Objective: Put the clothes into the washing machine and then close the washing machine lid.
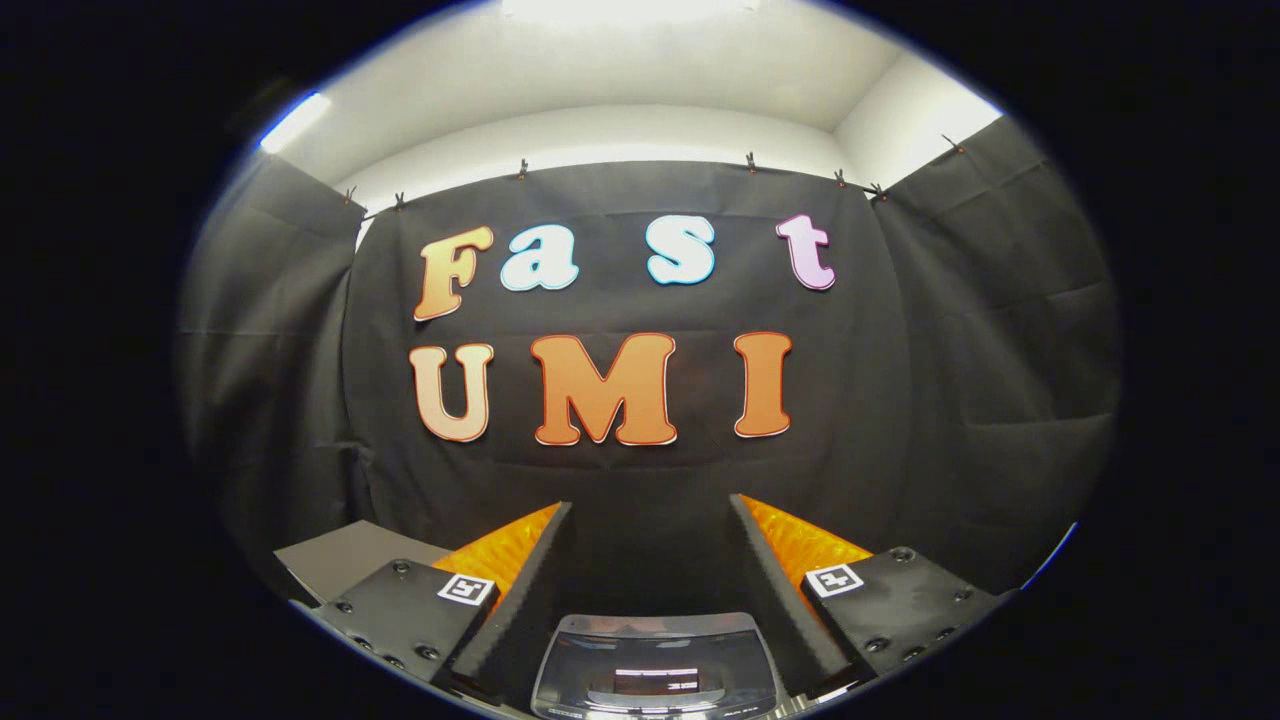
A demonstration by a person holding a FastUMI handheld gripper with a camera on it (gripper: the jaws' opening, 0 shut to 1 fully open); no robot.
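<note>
Gripper [650, 510] is held spread apart, nothing grasped; washing machine lid [655, 665] is seen shut, low between the fingers [520, 580].

Dim booth, bright ceiling light [625, 8], fisheye bending edges, sharp focus

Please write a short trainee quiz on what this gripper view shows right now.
1. True or false: the gripper has its fingers apart with nothing between them.
2. What lies low between the fingers, near the camera? A) a folded towel B) the glossy dark washing machine lid with a transparent panel C) a basket
3. What hangs beyond the fingers?

Key: 1 true. 2 B. 3 the black cloth booth wall, clipped up along its top edge.
</note>
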